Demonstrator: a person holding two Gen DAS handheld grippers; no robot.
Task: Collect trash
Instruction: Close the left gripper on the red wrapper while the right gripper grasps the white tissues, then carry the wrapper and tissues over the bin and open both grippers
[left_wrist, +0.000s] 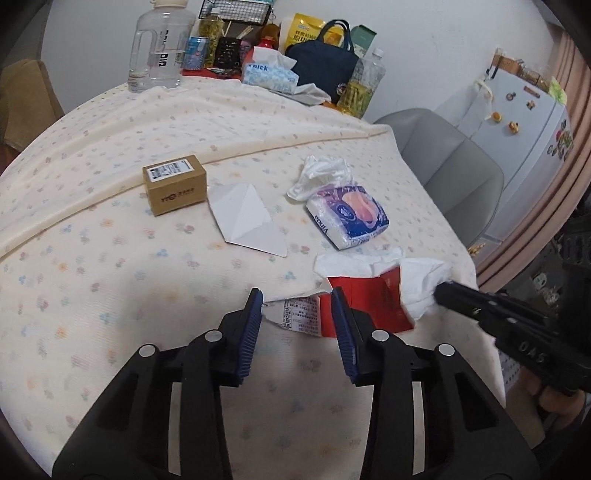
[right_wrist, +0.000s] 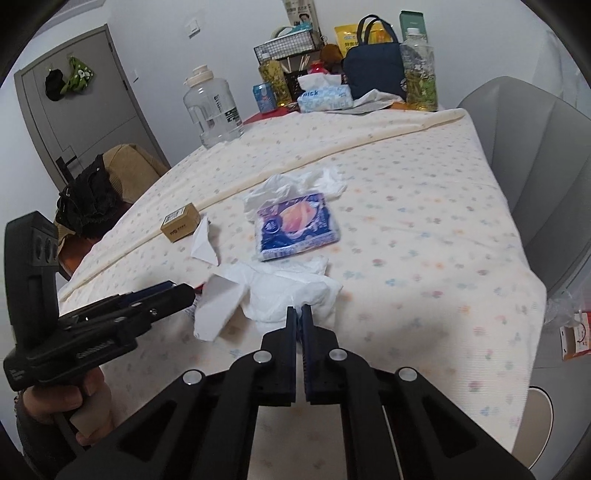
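Note:
My left gripper (left_wrist: 297, 297) is open, its blue pads on either side of a torn red-and-white paper packet (left_wrist: 365, 306) lying on the floral tablecloth. My right gripper (right_wrist: 298, 310) is shut on a crumpled white tissue (right_wrist: 295, 288) that lies over the packet's right end; it shows in the left wrist view (left_wrist: 441, 286) pinching that tissue (left_wrist: 421, 280). Further back lie a blue tissue pack (left_wrist: 349, 216), another crumpled tissue (left_wrist: 321, 173), a folded white paper (left_wrist: 247, 218) and a small brown cardboard box (left_wrist: 175, 184).
The back of the table holds a large clear water jug (left_wrist: 160, 48), a blue tissue box (left_wrist: 269, 74), a navy lunch bag (left_wrist: 325, 62), bottles and a wire basket. A grey chair (left_wrist: 454, 166) stands past the table's right edge. A white fridge (left_wrist: 524, 122) stands beyond.

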